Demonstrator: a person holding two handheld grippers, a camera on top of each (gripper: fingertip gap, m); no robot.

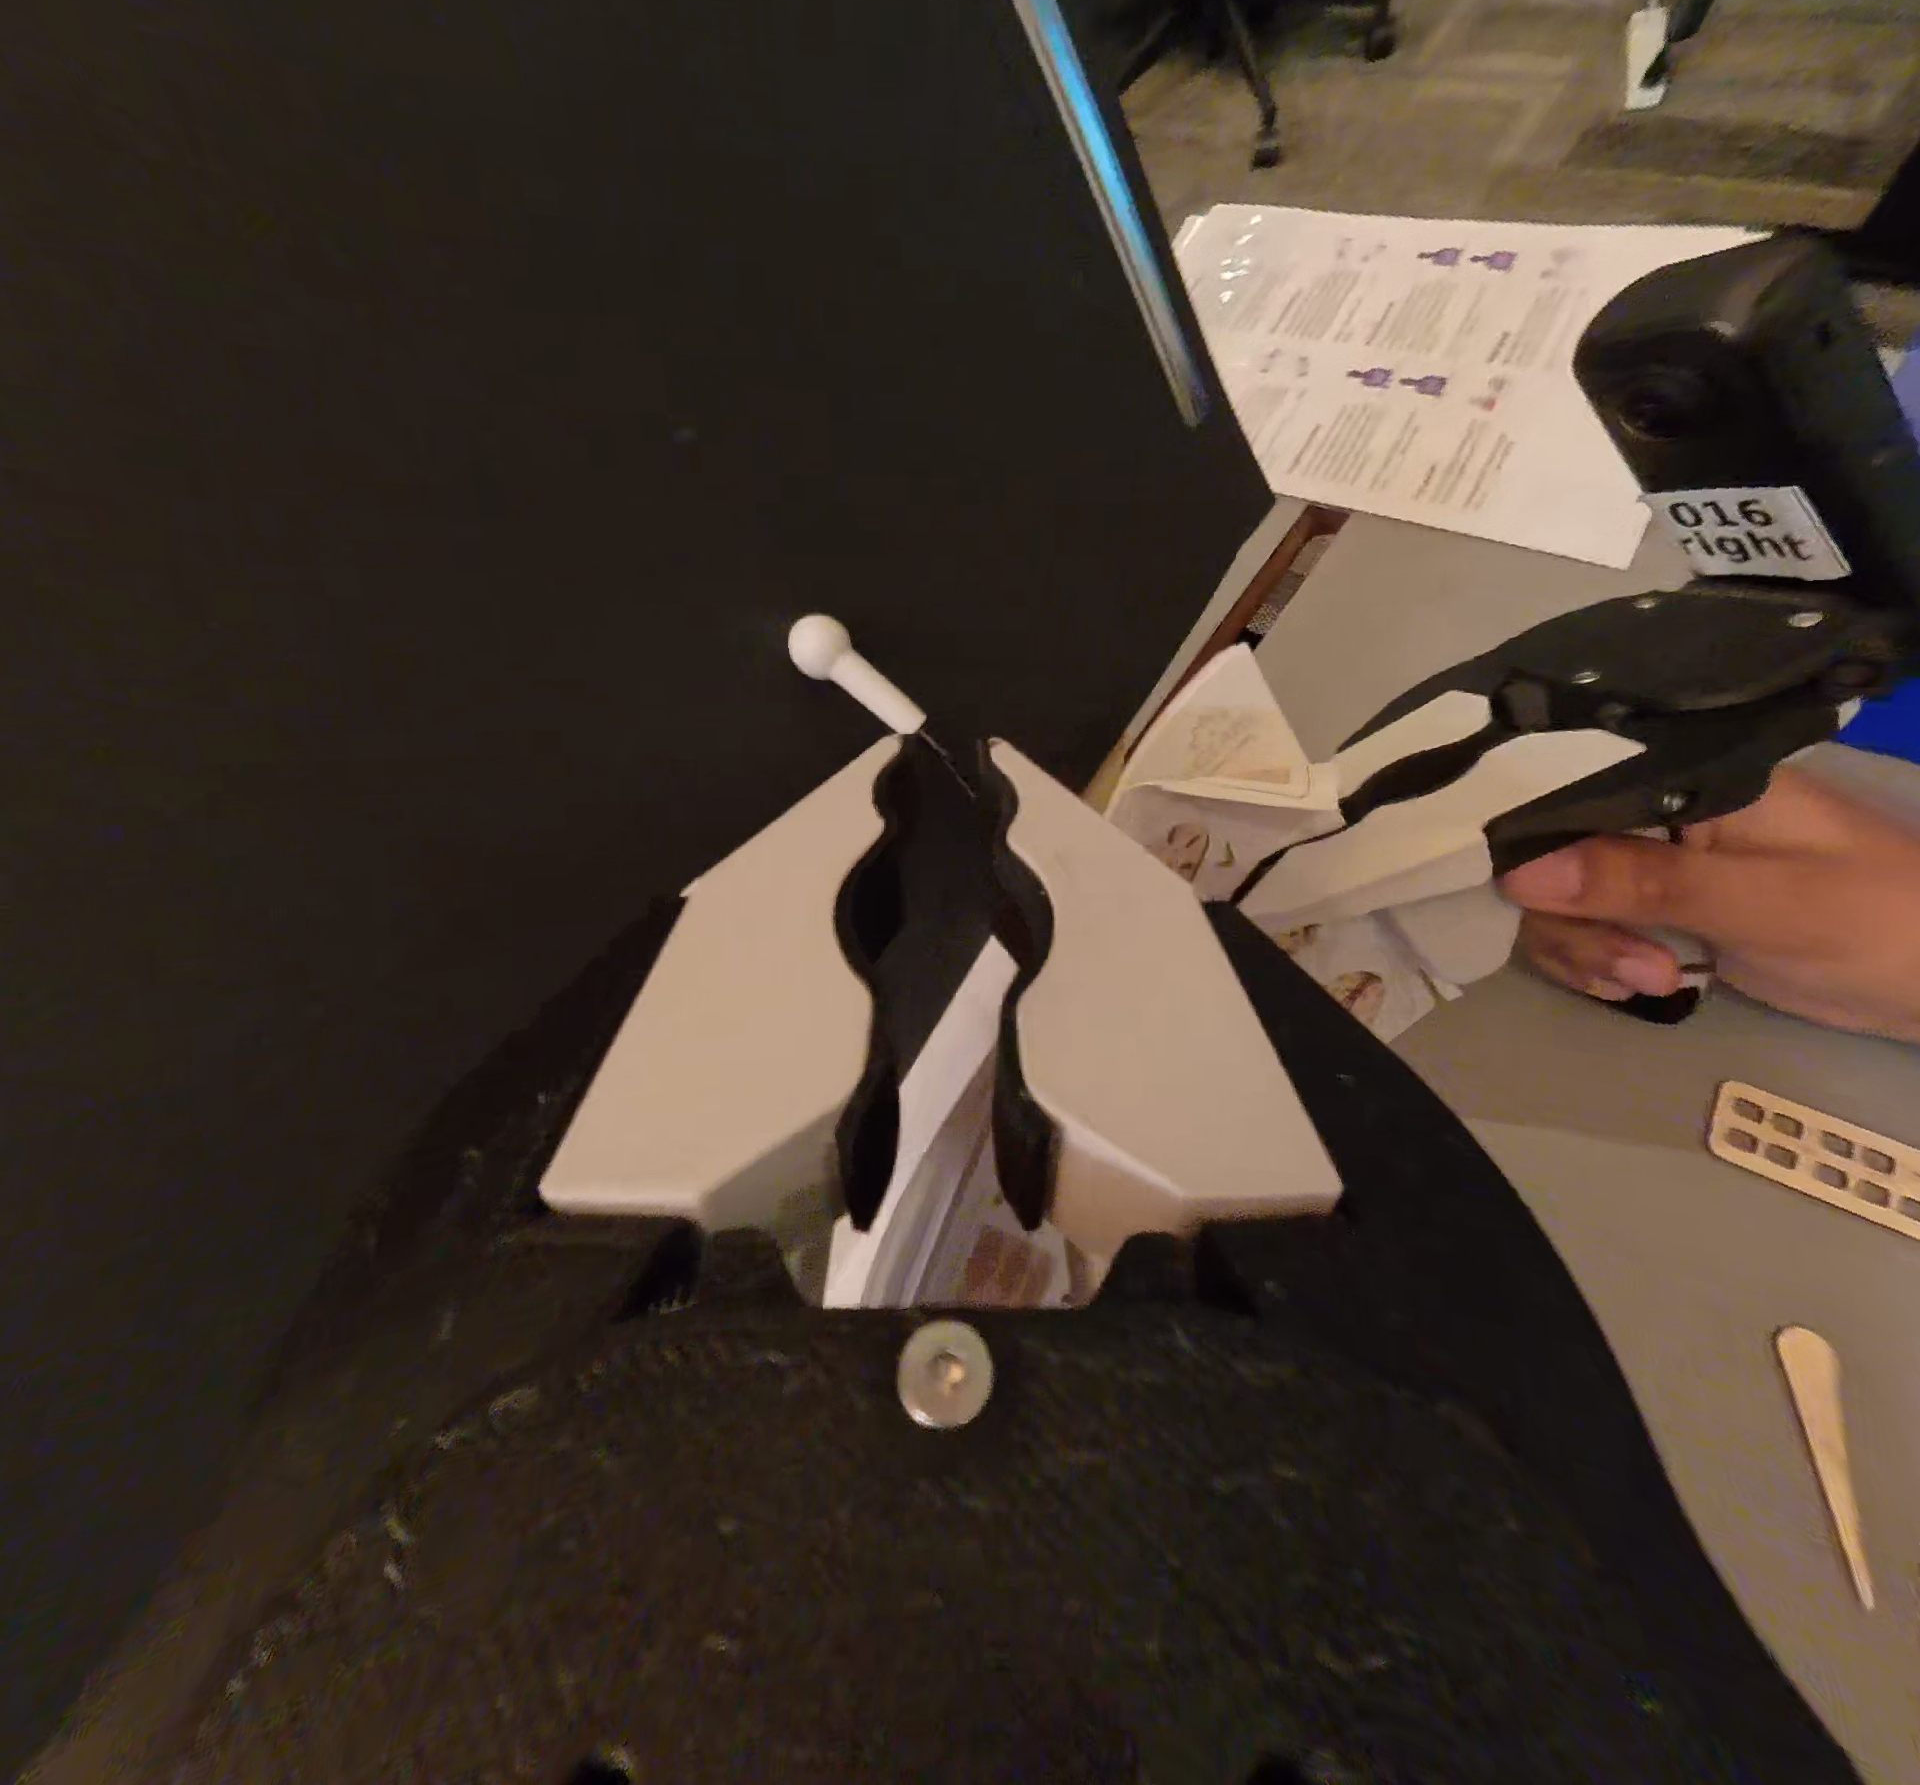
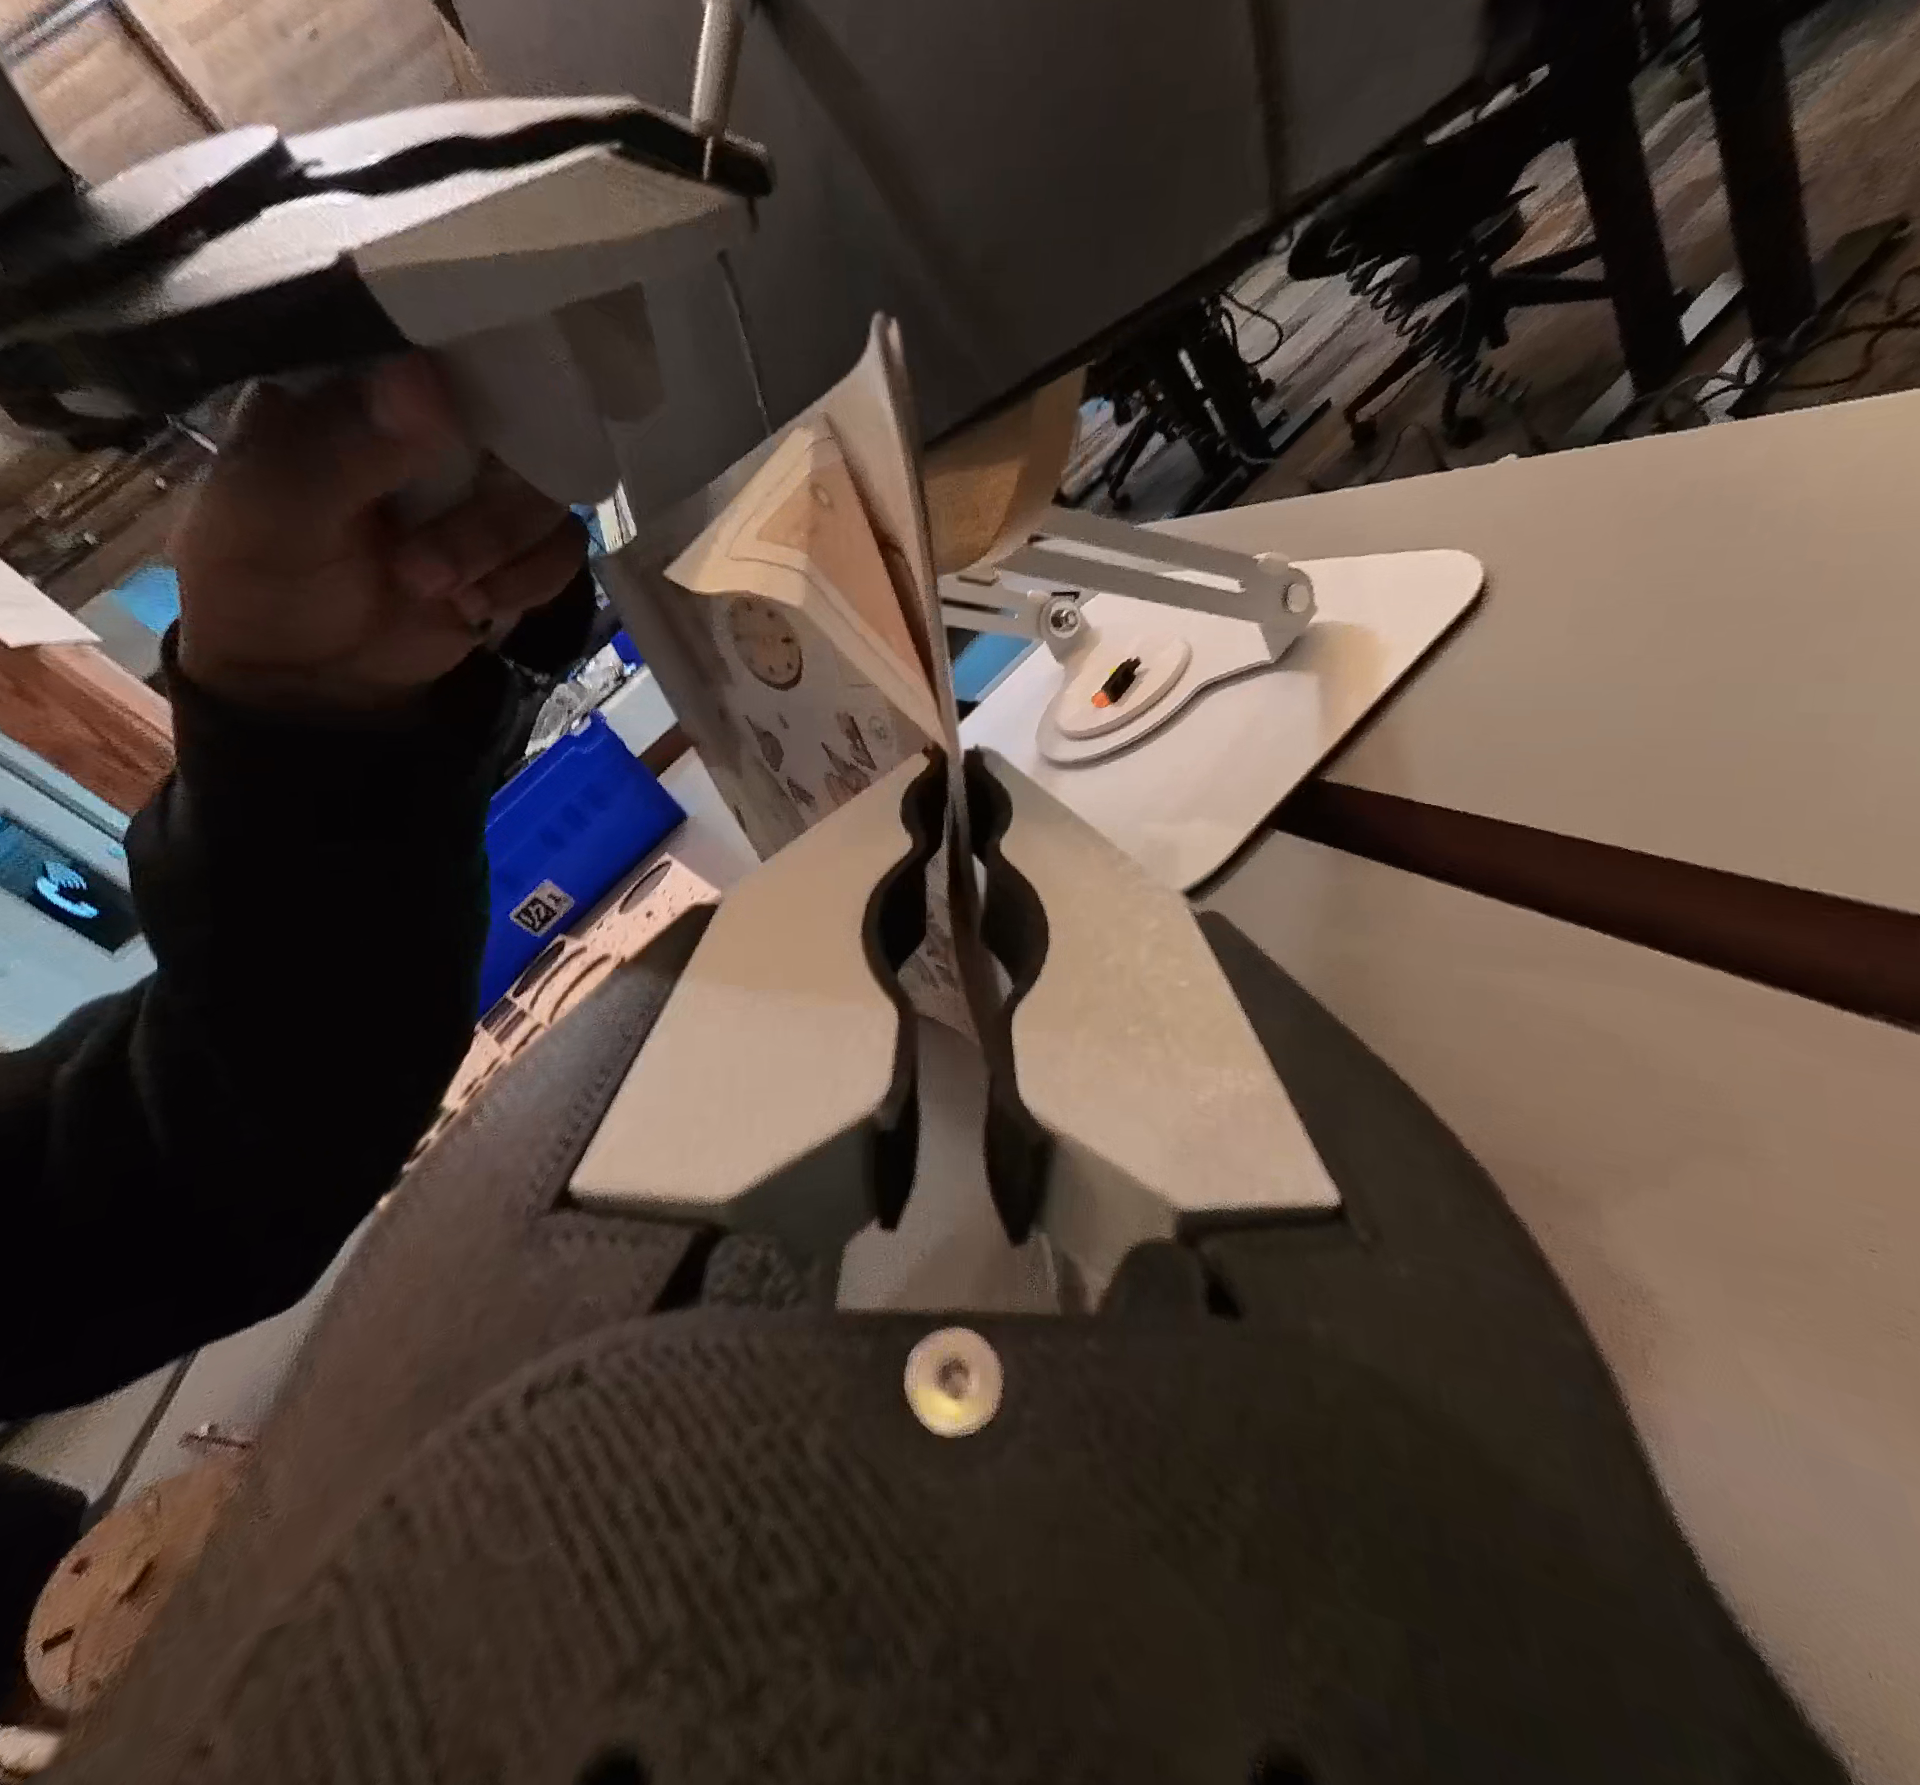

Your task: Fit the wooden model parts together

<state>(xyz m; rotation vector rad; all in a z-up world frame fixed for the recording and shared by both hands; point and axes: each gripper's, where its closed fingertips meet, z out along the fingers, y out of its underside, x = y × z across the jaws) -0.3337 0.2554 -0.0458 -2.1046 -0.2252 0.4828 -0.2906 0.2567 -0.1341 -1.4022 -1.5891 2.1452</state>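
Left gripper (image 1: 940, 748), jaws together on a thin metal pin with a white ball-ended handle (image 1: 831, 660), before a matte black panel (image 1: 520, 281). Right gripper (image 2: 948, 767) clamps a folded, illustrated paper booklet (image 2: 831, 613), upright above the grey table (image 2: 1662, 800).

Both wrist views look close along their fingers, sharing the booklet (image 2: 831, 655).

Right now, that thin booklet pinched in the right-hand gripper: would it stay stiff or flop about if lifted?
Probably floppy: the booklet is thin paper, and its pages fan apart above the right gripper. Likely light, since a pinch at one edge holds it upright. It looks glossy, so it might slide a little in the grasp.
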